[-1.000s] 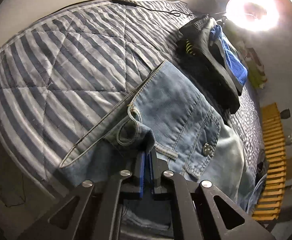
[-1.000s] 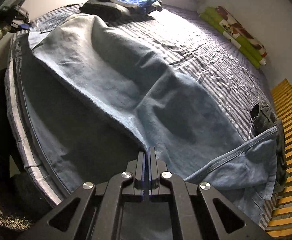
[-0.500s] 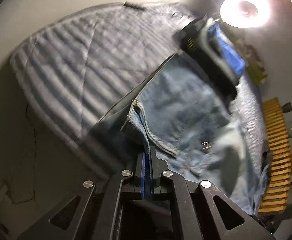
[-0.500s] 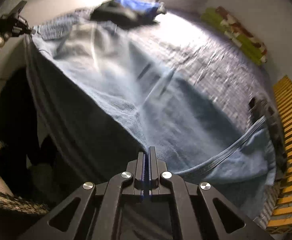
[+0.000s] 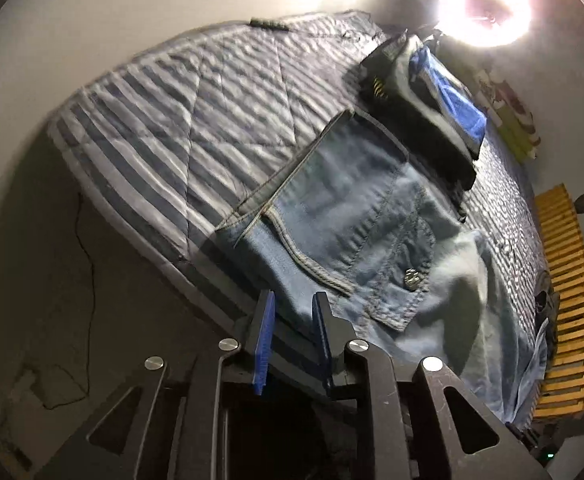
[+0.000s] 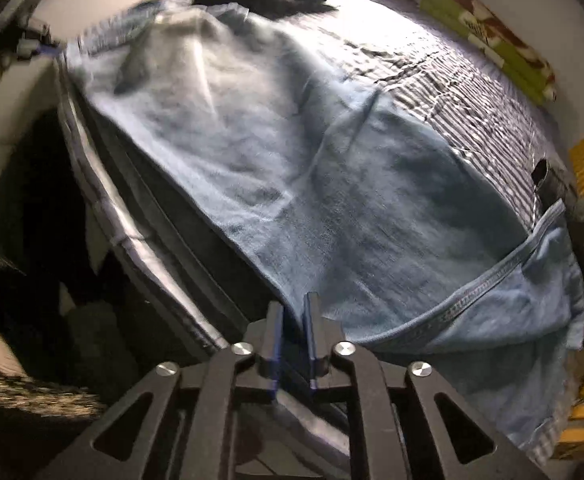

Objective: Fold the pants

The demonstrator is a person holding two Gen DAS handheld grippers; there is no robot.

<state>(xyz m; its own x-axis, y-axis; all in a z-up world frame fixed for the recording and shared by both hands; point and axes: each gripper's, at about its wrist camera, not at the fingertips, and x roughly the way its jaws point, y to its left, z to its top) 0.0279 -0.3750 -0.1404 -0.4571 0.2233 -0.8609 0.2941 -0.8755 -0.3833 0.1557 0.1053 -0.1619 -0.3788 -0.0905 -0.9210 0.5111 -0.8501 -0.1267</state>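
Light blue denim pants [image 5: 363,216] lie spread along the near edge of a striped quilted bed [image 5: 196,128]. The waistband and a buttoned back pocket show in the left wrist view. My left gripper [image 5: 292,304] stands open just off the waistband corner, nothing between its blue pads. In the right wrist view the pants [image 6: 292,152] stretch across the bed, a leg hem [image 6: 491,280] curling at the right. My right gripper [image 6: 293,308] is open a little at the leg's near edge, with the cloth edge lying at the gap and not clamped.
A pile of dark and blue clothes [image 5: 431,92] lies beyond the pants by a bright ring lamp [image 5: 483,8]. A green patterned roll [image 6: 491,40] lines the far wall. Yellow wooden slats [image 5: 567,280] stand at the bed's right. The bed edge drops to dark floor [image 6: 52,320].
Both grippers were shut on the pants and pulled them toward the bed's near edge. Now both have opened and let the cloth go, and it rests flatter.
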